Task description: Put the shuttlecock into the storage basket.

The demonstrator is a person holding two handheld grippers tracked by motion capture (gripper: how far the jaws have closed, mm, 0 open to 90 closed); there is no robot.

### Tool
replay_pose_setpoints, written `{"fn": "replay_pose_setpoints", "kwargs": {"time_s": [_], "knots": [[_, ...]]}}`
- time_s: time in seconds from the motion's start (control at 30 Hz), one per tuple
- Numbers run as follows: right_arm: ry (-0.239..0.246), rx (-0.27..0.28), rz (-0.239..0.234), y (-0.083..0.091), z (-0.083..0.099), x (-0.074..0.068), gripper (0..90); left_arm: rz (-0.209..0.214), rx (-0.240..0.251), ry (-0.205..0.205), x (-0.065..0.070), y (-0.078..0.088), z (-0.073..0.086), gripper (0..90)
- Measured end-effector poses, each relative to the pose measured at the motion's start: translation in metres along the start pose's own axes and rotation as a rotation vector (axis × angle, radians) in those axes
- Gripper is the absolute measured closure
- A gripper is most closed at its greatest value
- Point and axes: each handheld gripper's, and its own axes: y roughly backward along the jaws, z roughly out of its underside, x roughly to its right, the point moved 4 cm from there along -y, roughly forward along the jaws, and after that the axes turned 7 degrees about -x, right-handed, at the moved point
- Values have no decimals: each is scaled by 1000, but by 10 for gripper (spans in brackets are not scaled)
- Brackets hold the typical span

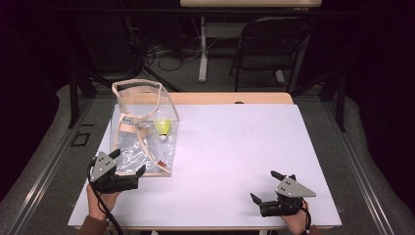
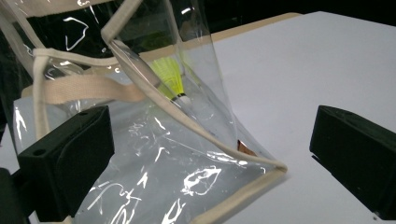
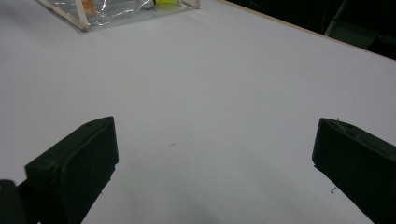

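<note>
Left gripper (image 1: 128, 163): wide open, right at the near bottom corner of the clear bag (image 1: 144, 129). One jaw sits on each side of that corner, likely so it can pinch the edge.
Left gripper up close: in the left gripper view the bag's corner with its cloth trim (image 2: 252, 186) lies between the two black jaws. I cannot tell if the left jaw touches the plastic.
Clear bag: it stands half up on the white table (image 1: 235, 147), at the left side. Its cream straps (image 1: 142, 132) flop down over the front.
Yellow shuttlecock (image 1: 163, 128): inside the bag, white tip down, resting against the plastic wall. The bag leans, so it has slid low.
Small brown thing (image 2: 244, 149): in the bottom of the bag near the corner. Too small to name.
Right gripper (image 1: 268, 187): wide open too, holding nothing. It rests low on the table, well away from the bag, as if waiting for its turn.
Next move, I think: pinch the bag's corner.
</note>
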Motion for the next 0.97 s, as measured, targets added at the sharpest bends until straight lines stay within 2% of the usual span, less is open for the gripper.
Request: {"fn": "replay_pose_setpoints", "kwargs": {"time_s": [0.4, 0.57, 0.73, 0.83, 0.97], "knots": [[1, 1, -1, 0, 0, 0, 0, 21, -5, -12, 18, -5, 29, 0], [1, 1, -1, 0, 0, 0, 0, 8, 15, -38, 24, -3, 35, 0], [2, 3, -1, 0, 0, 0, 0, 13, 6, -67, 30, -5, 41, 0], [2, 5, -1, 0, 0, 0, 0, 16, 3, -66, 29, -7, 41, 0], [0, 7, -3, 0, 1, 1, 0, 30, -4, -40, 27, -10, 42, 0]]}}
